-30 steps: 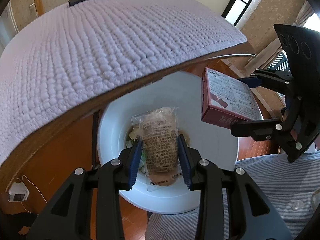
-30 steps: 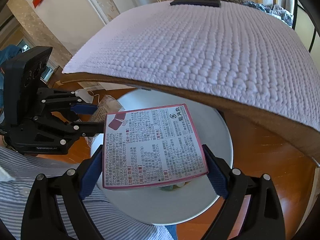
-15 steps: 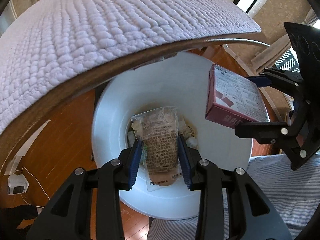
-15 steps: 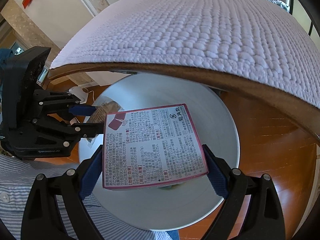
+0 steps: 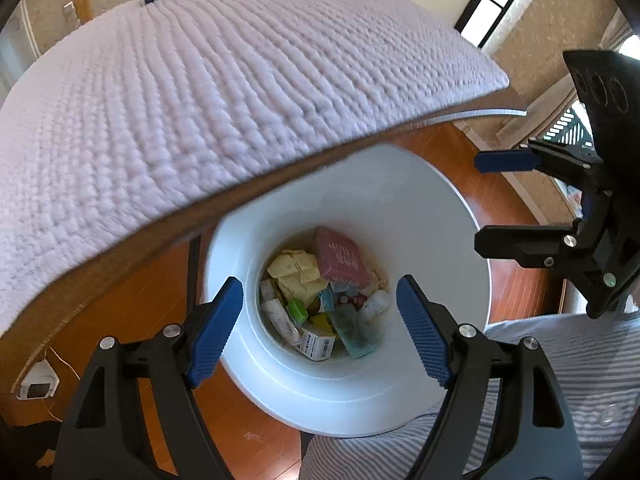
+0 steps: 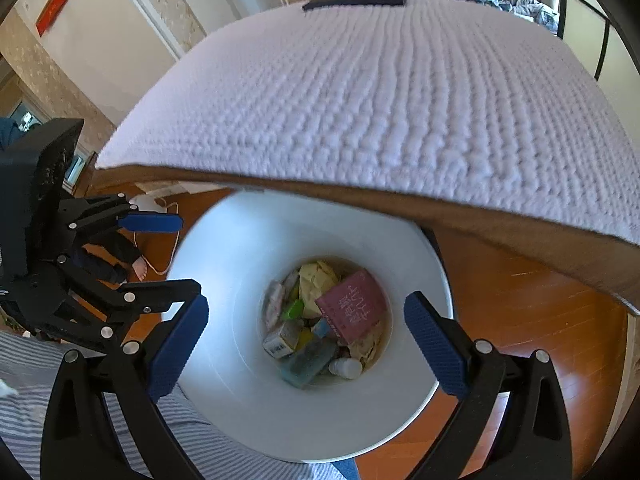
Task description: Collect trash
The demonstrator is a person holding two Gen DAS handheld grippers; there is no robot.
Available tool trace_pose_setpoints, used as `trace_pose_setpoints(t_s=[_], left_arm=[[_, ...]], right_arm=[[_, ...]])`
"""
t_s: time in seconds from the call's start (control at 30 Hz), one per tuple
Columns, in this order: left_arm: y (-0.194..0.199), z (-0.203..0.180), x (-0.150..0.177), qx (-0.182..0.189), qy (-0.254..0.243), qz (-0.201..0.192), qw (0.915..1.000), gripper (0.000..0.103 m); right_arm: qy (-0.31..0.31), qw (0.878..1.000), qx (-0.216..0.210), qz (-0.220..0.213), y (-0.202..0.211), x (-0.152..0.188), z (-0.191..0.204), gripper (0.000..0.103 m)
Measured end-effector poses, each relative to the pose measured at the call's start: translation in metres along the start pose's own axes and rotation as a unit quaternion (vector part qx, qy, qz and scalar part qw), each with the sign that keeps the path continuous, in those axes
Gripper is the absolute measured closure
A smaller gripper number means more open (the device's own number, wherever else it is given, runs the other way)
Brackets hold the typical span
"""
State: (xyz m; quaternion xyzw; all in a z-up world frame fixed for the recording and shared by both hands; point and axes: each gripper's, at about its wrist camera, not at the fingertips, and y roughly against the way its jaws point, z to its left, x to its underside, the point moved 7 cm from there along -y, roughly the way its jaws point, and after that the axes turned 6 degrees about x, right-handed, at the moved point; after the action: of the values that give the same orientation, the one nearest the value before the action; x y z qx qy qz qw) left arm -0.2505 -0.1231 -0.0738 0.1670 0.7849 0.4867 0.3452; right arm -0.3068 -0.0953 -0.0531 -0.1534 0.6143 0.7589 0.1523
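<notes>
A white round bin (image 5: 432, 224) (image 6: 224, 264) stands on the wooden floor beside the bed. At its bottom lie a pink box (image 5: 340, 262) (image 6: 354, 306), yellow crumpled paper (image 5: 294, 268), a teal packet (image 5: 356, 330) and several other scraps. My left gripper (image 5: 320, 322) is open and empty above the bin's near rim. My right gripper (image 6: 306, 340) is open and empty over the bin. The right gripper also shows at the right of the left wrist view (image 5: 500, 200), and the left gripper at the left of the right wrist view (image 6: 164, 256).
A bed with a white quilted cover (image 5: 224, 92) (image 6: 392, 92) overhangs the bin's far side. A striped shirt (image 5: 560, 360) lies at the near edge. A white charger with cable (image 5: 36, 384) sits on the floor at left.
Both grippers have opened. The brown snack packet and the pink box have dropped into the bin.
</notes>
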Motion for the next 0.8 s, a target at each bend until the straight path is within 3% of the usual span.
trace_pose_setpoints(t_s=[0.2, 0.33, 0.4, 0.5, 0.7, 0.8], left_arm=[[0.022, -0.007, -0.018, -0.005, 0.003, -0.040, 0.9992, 0.022], [0.056, 0.004, -0.044, -0.018, 0.022, -0.102, 0.9943, 0.006], [0.069, 0.017, -0.060, -0.035, 0.036, -0.131, 0.9902, 0.004], [0.083, 0.050, -0.085, -0.076, 0.070, -0.160, 0.9817, 0.002], [0.078, 0.144, -0.125, -0.147, 0.167, -0.188, 0.9566, 0.002], [0.073, 0.179, -0.132, -0.156, 0.211, -0.193, 0.9454, 0.002]], right_arm=[[-0.014, 0.999, -0.003, -0.044, 0.029, -0.023, -0.004, 0.006], [-0.021, 0.994, 0.030, -0.099, 0.055, -0.056, -0.022, 0.004], [-0.026, 0.990, 0.060, -0.128, 0.060, -0.078, -0.036, 0.004], [-0.042, 0.983, 0.096, -0.154, 0.060, -0.111, -0.065, 0.004], [-0.084, 0.974, 0.144, -0.153, 0.027, -0.162, -0.129, 0.004], [-0.102, 0.971, 0.161, -0.144, 0.007, -0.181, -0.159, 0.004]])
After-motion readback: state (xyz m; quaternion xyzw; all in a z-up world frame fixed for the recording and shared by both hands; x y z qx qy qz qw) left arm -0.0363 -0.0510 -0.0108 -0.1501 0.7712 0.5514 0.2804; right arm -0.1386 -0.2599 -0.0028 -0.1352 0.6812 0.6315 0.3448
